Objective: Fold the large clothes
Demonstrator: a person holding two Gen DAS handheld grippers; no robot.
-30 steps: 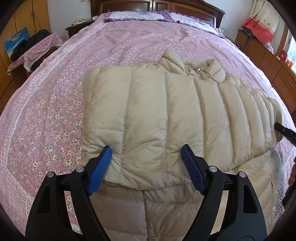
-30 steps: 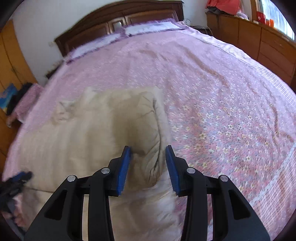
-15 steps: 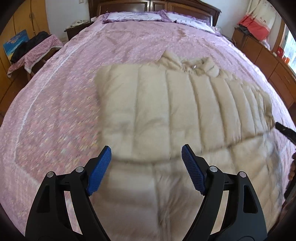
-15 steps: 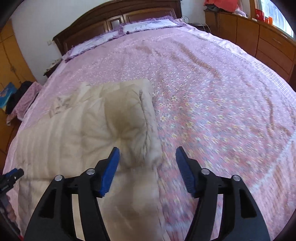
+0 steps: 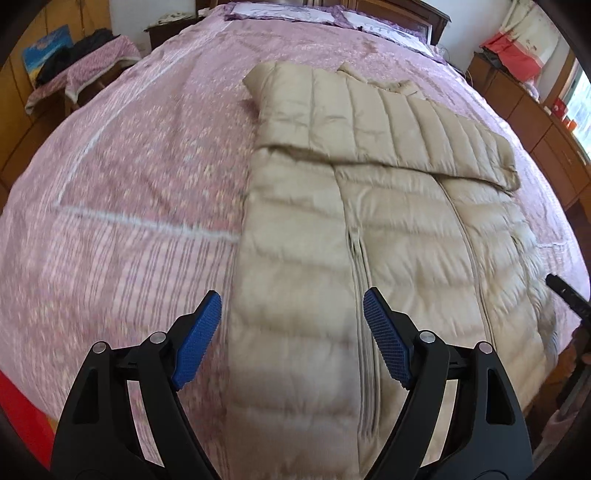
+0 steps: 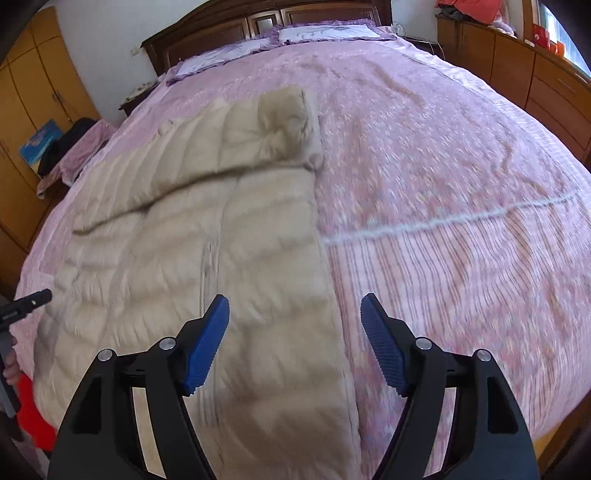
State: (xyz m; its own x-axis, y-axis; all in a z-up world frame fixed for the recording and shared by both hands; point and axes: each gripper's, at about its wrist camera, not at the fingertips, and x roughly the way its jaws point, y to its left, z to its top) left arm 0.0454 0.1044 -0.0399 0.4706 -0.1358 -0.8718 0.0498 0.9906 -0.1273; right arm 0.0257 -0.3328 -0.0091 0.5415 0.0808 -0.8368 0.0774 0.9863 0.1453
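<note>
A beige quilted down coat [image 5: 388,229] lies lengthwise on the pink floral bedspread [image 5: 129,177], zipper up, with both sleeves folded across its chest near the collar. My left gripper [image 5: 291,332] hovers open over the coat's lower left part, nothing between its blue pads. In the right wrist view the same coat [image 6: 229,236] fills the left half. My right gripper [image 6: 295,338] hangs above the coat's lower right edge; its jaws are opening and hold nothing. Each gripper's black tip shows at the edge of the other's view.
The bed's dark wooden headboard [image 6: 273,26] and pillows lie at the far end. Wooden dressers [image 6: 535,74] line the right side. A stool draped in cloth with dark clothes [image 5: 85,70] stands at the left by wooden wardrobes.
Both grippers have pulled back from the folded sleeves toward the coat's hem. The right gripper let go of the sleeve end and widened; the sleeve now rests across the chest.
</note>
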